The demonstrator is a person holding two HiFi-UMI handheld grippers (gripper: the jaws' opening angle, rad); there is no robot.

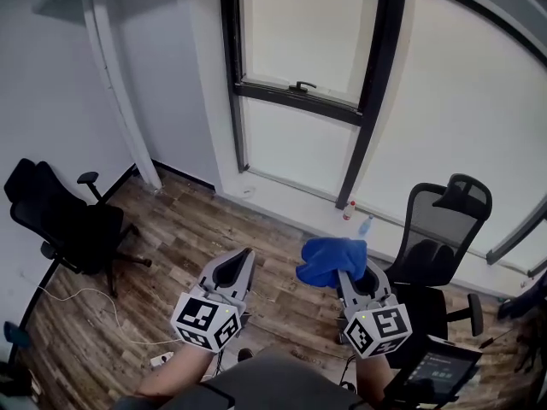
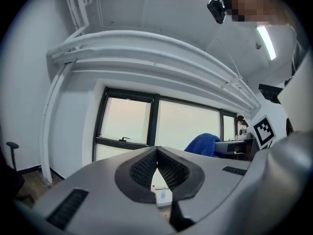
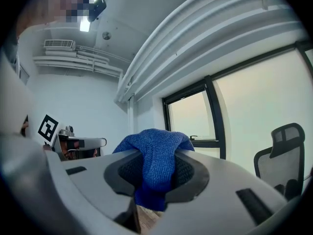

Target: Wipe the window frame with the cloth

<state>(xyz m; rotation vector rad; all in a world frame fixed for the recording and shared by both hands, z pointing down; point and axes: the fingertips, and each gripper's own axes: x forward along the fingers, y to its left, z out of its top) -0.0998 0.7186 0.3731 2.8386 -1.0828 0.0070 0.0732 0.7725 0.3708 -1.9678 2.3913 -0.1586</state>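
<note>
While the black window frame [image 1: 369,92] stands well ahead, the blue cloth [image 1: 330,260] sits clamped in the right hand-held gripper [image 1: 349,273].
Head view: the left hand-held gripper [image 1: 246,256] and the right one hover side by side above the wood floor [image 1: 197,220], the cloth bunched over the right one's tips and apart from the frame; a black office chair [image 1: 64,216] stands at the left, a mesh-backed chair [image 1: 440,229] near the right hand-held gripper. Left gripper view: its jaws meet at the tips with nothing between them, the frame and its handle [image 2: 123,139] beyond, the cloth off to the right. Right gripper view: the jaws are closed on the cloth, which mounds above them and hangs below; the frame and the mesh-backed chair lie beyond.
</note>
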